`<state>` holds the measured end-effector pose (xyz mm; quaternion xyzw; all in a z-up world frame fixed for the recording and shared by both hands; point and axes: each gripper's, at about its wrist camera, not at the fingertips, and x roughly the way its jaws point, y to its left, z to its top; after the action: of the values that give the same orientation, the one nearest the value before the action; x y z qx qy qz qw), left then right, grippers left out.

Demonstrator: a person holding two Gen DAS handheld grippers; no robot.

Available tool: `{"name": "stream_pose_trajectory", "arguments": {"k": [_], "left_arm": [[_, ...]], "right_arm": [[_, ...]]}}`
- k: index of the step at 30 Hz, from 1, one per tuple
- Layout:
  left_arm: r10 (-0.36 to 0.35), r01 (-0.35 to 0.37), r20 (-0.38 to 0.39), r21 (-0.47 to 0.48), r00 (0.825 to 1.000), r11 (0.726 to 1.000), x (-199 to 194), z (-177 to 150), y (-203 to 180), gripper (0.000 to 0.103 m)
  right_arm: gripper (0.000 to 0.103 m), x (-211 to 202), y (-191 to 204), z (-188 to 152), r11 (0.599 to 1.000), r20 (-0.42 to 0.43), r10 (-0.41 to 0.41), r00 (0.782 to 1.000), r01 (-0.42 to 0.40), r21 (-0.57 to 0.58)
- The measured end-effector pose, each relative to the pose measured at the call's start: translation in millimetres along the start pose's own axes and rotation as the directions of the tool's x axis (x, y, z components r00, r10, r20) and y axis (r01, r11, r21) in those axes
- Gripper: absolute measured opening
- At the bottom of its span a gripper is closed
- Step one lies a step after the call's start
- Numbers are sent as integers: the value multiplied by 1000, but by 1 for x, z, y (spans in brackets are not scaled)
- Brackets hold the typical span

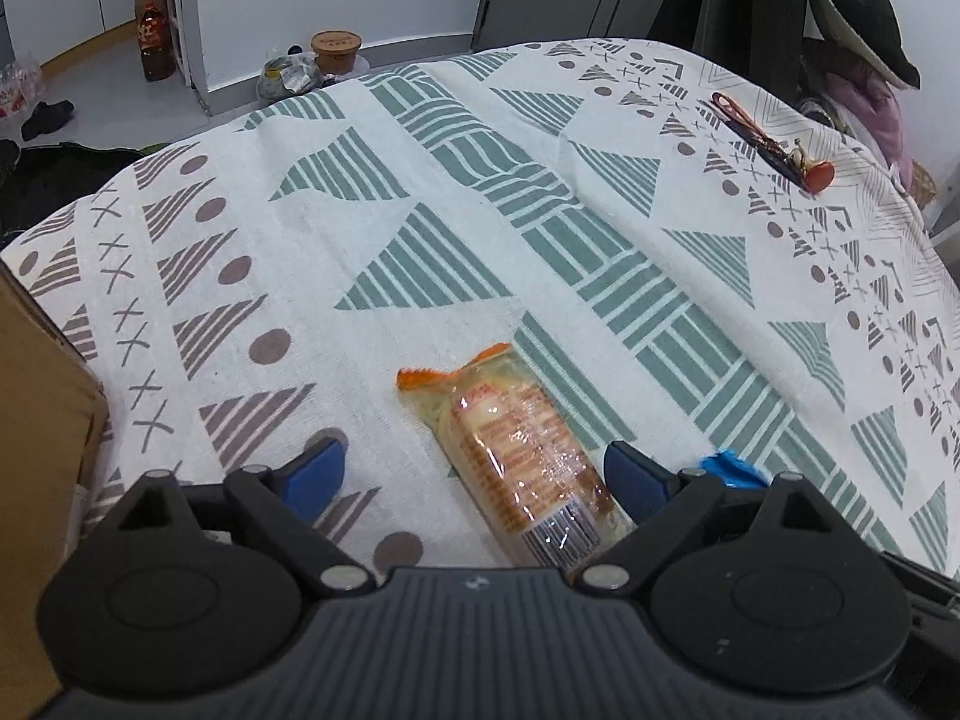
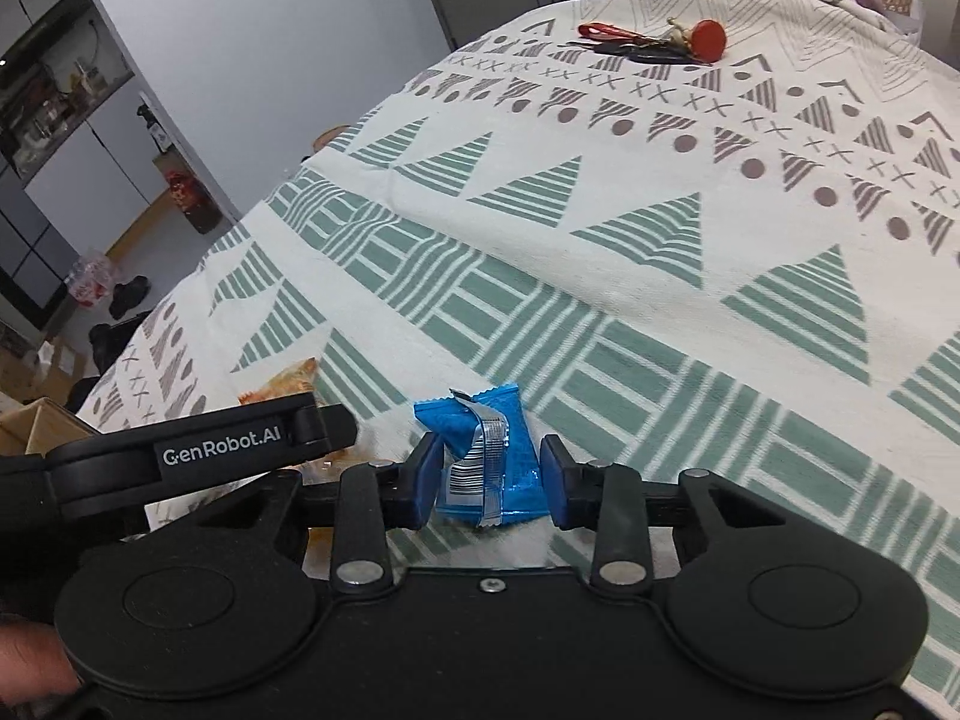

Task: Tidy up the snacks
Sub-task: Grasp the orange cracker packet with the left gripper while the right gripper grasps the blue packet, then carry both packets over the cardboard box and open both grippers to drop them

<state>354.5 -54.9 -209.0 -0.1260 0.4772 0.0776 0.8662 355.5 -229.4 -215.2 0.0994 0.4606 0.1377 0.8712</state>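
Observation:
An orange-ended clear snack packet (image 1: 522, 456) lies flat on the patterned tablecloth (image 1: 420, 210). My left gripper (image 1: 474, 477) is open and low over it, with the packet between the blue pads and close to the right-hand one. A blue snack packet (image 2: 486, 456) with a silver barcode seam sits crumpled on the cloth. My right gripper (image 2: 489, 480) is shut on it, a pad pressing each side. In the left wrist view the blue packet (image 1: 735, 468) peeks out just right of the left gripper. The orange packet (image 2: 288, 384) shows behind the left gripper's arm (image 2: 228, 450).
A bunch of keys with a red strap and red round tag (image 1: 774, 144) (image 2: 654, 48) lies at the far side of the table. A cardboard box (image 1: 36, 420) (image 2: 30, 426) stands at the left table edge. Bottles and bags sit on the floor beyond.

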Motion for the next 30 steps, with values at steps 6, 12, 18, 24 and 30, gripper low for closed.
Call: {"name": "stream_pose_trajectory", "arguments": {"k": [6,12,18,24,30], "left_arm": [[93,-94,11,59,996,994,-5,-6,-1,50],[96,-96,24,8,995,995,-19,-4,16,34],[79,-79,72,-15,994,997,-48,-9,22,34],[53,-48,135,-40,989,998,-88,-9,30,34],[19,-6,187,-69,982,998,-126,-10,43,34]], "right_arm": [[35,-11,-6,-4,999,4,-33,999,33,17],[34,-23,-3,-8,999,22,-30,999,29,26],[34,-41,5,-10,1000,70,-14,997,12,20],[34,-62,12,-11,1000,119,-12,993,10,20],[33,-86,26,-16,1000,163,5,987,-5,4]]}}
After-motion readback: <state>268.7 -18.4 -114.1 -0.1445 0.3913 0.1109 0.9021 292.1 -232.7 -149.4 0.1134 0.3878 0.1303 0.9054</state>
